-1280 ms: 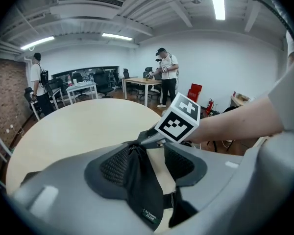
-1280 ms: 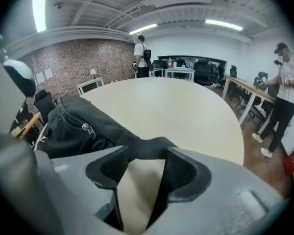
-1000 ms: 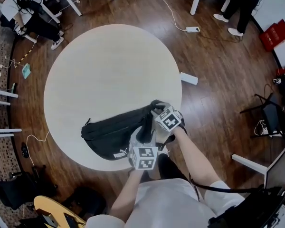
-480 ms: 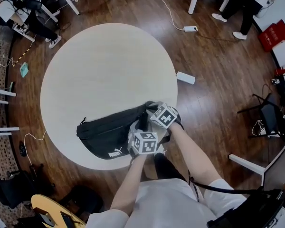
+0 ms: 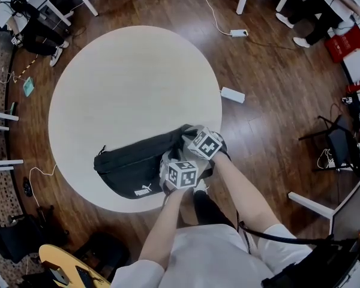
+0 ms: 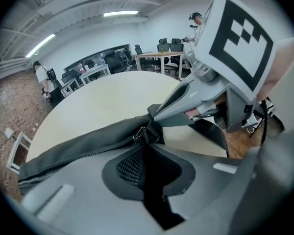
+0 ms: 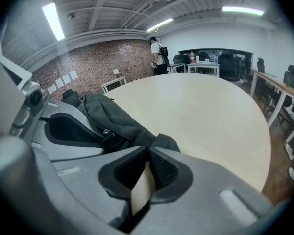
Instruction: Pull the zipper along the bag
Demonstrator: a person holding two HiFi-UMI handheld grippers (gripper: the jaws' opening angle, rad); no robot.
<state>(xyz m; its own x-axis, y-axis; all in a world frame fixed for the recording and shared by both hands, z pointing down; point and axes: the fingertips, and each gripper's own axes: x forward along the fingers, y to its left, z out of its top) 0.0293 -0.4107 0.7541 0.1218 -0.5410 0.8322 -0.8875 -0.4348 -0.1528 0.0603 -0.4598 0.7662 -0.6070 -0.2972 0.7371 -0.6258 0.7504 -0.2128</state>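
Zipper: slider at bag end, not yet pulled
Left claw: clamped, seemingly on Zipper
Right claw: pinching bag end
Remaining: whole pull

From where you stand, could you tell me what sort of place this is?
Probably an open-plan office or lab: a round pale wooden table, a white power strip on dark plank flooring, desks with black office chairs.

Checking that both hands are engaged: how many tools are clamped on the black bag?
2. The left tool pinches the black fabric waist bag beside its zipper pull; the right tool pinches the bag's right-hand end.
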